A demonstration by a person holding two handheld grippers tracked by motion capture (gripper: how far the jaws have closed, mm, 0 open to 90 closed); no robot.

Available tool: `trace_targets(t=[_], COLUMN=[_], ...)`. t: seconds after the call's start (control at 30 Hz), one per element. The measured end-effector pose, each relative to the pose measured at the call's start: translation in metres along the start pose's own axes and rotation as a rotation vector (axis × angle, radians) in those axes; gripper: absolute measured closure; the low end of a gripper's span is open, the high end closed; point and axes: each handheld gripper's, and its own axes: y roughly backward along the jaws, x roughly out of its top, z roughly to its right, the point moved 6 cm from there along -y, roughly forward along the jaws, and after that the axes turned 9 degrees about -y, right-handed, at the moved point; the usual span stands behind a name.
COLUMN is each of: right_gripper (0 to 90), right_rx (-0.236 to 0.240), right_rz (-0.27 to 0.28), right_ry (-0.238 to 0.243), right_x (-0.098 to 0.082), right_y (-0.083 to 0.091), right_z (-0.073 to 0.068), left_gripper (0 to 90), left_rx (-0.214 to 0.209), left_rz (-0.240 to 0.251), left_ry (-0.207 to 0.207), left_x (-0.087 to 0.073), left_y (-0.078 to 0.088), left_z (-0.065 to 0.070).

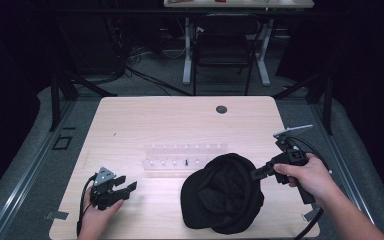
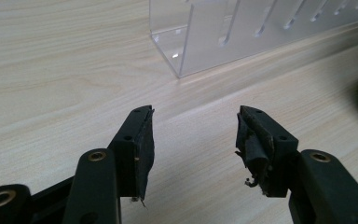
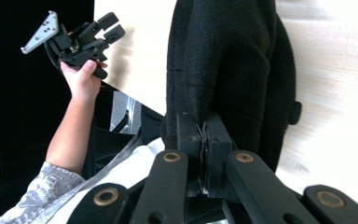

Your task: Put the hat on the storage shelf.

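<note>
The black cap (image 1: 223, 195) lies crumpled, brim toward the table's (image 1: 180, 120) near edge; right gripper (image 1: 258, 173) fingers pinch its edge, left gripper (image 1: 128, 188) fingers gape empty.

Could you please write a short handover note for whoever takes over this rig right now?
Right gripper: fingers shut on the edge of the black cap, which sits at the near right of the table with its gripped side raised.
Left gripper: open, holding nothing, resting near the table's near left corner.
Clear rack: lies mid-table just behind the cap, apart from both grippers.
Done: cap grasped.
Left: carrying the cap wherever it belongs; it probably needs the left gripper's help, though the destination is not evident.
</note>
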Motion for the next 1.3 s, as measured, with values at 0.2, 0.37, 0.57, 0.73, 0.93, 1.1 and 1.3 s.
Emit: trace_targets(t=[0.2, 0.37, 0.57, 0.73, 0.93, 1.1, 1.3], right_gripper=[88.4, 88.4, 88.4, 88.3, 88.3, 88.3, 88.3], right_rx=[0.039, 0.065, 0.094, 0.115, 0.121, 0.126, 0.139], right_rz=[0.021, 0.032, 0.05, 0.068, 0.095, 0.113, 0.151], right_ry=[0.004, 0.013, 0.007, 0.018, 0.012, 0.005, 0.011], right_x=[-0.001, -0.002, -0.003, -0.004, -0.002, 0.0, 0.002], right_y=[0.003, 0.01, 0.02, 0.027, 0.035, 0.04, 0.05], right_z=[-0.007, -0.014, -0.021, -0.026, -0.029, -0.029, -0.033], left_gripper=[46.3, 46.4, 46.4, 46.4, 46.3, 46.2, 45.6], left_rx=[-0.002, 0.001, 0.001, 0.001, 0.001, 0.002, 0.002], left_rz=[-0.01, -0.002, -0.002, -0.003, -0.002, -0.003, -0.005], left_ry=[-0.001, 0.0, 0.001, 0.001, 0.001, 0.002, 0.002], left_x=[0.0, 0.0, 0.0, 0.0, 0.0, -0.001, -0.001], left_y=[0.001, 0.0, 0.0, 0.0, 0.0, -0.001, -0.001], left_z=[-0.001, 0.0, 0.0, 0.0, 0.0, 0.0, 0.0])
